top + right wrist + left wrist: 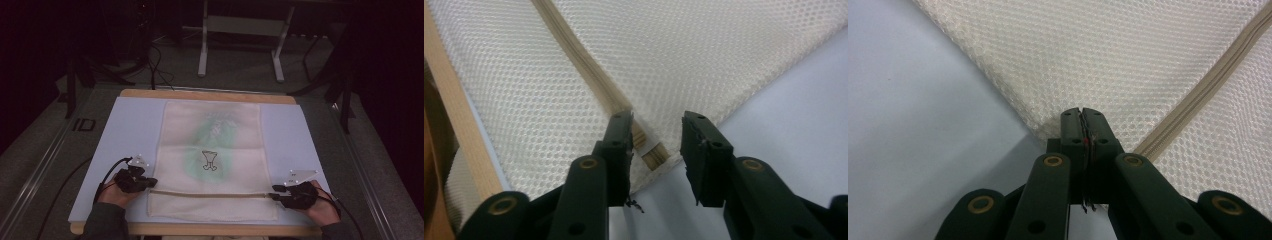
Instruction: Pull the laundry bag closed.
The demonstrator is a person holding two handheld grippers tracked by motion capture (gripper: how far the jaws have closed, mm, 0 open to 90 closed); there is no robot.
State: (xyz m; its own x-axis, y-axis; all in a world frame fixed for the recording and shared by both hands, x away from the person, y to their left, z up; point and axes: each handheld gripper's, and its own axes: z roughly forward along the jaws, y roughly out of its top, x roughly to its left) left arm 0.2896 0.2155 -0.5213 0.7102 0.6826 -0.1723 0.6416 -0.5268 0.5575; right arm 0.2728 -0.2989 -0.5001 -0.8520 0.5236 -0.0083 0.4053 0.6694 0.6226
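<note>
Mesh bag [212, 160] lies flat on the blue mat [132, 130] on the desk. It looks soft, light and floppy, full of tiny holes. Its zipper [210, 194] runs along the near part. Left gripper [1082, 125] pinches the bag's left edge. Right gripper [656, 140] is wide apart around the zipper's end, a good spot to grab.

The cream mesh laundry bag [212, 150] is honeycomb-knit cloth, matt and finely pitted, with a smoother ribbed beige woven zipper tape [589, 75]. Beneath it lies a pale blue matt smooth mat [130, 130] on a light wooden tabletop [210, 95]. The black gripper jaws look like matt plastic with brass-coloured metal rivets [1053, 160].
</note>
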